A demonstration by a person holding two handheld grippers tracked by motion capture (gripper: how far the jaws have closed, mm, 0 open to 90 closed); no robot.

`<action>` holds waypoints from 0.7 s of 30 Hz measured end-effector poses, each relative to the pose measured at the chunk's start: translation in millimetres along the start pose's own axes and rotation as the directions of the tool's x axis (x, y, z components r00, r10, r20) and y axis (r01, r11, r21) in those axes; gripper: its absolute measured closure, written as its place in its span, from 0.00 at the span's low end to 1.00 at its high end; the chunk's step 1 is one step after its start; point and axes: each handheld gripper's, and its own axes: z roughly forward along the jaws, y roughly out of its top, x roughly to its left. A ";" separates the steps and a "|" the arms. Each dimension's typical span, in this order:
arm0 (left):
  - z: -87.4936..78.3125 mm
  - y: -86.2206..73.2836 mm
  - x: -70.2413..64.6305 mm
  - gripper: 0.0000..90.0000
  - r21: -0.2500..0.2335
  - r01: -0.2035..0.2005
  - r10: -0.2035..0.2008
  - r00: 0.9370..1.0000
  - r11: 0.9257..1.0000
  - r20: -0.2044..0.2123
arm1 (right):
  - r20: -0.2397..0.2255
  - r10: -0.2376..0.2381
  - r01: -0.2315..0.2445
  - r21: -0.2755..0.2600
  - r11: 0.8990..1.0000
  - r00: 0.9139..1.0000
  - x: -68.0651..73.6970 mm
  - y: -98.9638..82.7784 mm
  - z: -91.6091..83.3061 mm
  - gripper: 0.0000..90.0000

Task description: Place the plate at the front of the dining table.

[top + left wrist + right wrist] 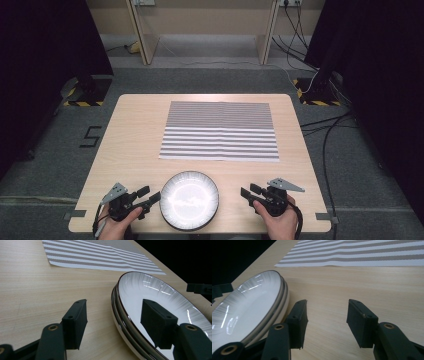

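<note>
The stack of 2 plates [189, 200] sits at the table's near edge [200, 231], between the grippers. The left gripper [154, 197] is spread, its jaws straddling the plates' rim without pressing it. The right gripper [247, 191] is spread over bare wood just beside the plates, with open tabletop up to the striped mat [220, 131].

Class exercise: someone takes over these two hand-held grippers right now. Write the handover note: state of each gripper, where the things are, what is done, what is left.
Left hand-held gripper: open, one jaw over the plates' rim, one outside it, not clamped.
Right hand-held gripper: open, holding nothing, on the table beside the plates.
Things: stacked plates, at least two by the rims, at the near edge of the table; striped placemat lies flat beyond them, bare.
Done: nothing moved yet, by the look of it.
Left: probably grip a plate and set it on the placemat.
</note>
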 end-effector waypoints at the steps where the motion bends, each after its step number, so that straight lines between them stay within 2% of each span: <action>1: 0.1 2.3 -1.1 0.43 0.001 0.004 -0.004 1.000 1.000 0.005 | -0.009 0.001 -0.001 0.006 1.000 1.000 2.4 2.0 0.8 0.59; 3: 0.4 5.6 -2.8 0.43 0.002 0.005 -0.005 1.000 1.000 0.010 | -0.017 -0.003 0.004 0.013 1.000 1.000 4.9 4.0 1.9 0.62; 4: 1.2 9.6 -4.8 0.45 0.002 -0.004 0.004 1.000 1.000 0.018 | -0.038 -0.004 0.005 0.031 0.999 0.999 9.3 7.3 4.5 0.67; 6: 2.2 12.6 -6.1 0.45 0.008 -0.011 0.011 1.000 1.000 0.022 | -0.047 0.000 0.002 0.042 0.999 0.999 11.7 9.1 6.4 0.68; 7: 4.5 16.4 -7.8 0.47 0.018 -0.008 0.007 1.000 1.000 0.021 | -0.066 0.005 -0.001 0.073 0.997 0.998 17.0 12.5 11.6 0.71; 9: 6.1 17.9 -8.5 0.48 0.023 -0.005 0.004 1.000 1.000 0.020 | -0.078 0.015 -0.008 0.084 0.996 0.997 19.7 13.8 14.3 0.72; 10: 7.5 18.7 -9.0 0.49 0.030 -0.004 0.003 1.000 1.000 0.022 | -0.092 0.021 -0.011 0.109 0.994 0.996 24.2 15.5 19.4 0.73; 11: 9.8 19.8 -10.0 0.49 0.047 -0.002 0.001 1.000 0.999 0.022 | -0.092 0.021 -0.011 0.109 0.994 0.996 24.2 15.5 19.4 0.73; 13: 13.7 20.9 -11.5 0.50 0.066 -0.007 0.006 1.000 0.998 0.025 | -0.105 0.021 -0.006 0.142 0.990 0.994 31.3 18.8 27.3 0.75; 17: 14.7 21.2 -11.5 0.51 0.069 -0.001 -0.001 1.000 0.998 0.026 | -0.121 0.018 0.003 0.167 0.986 0.993 38.5 22.5 33.6 0.77; 21: 14.8 19.3 -10.6 0.52 0.081 0.007 -0.009 1.000 0.997 0.022 | -0.138 0.003 0.026 0.208 0.978 0.990 48.2 26.7 42.2 0.82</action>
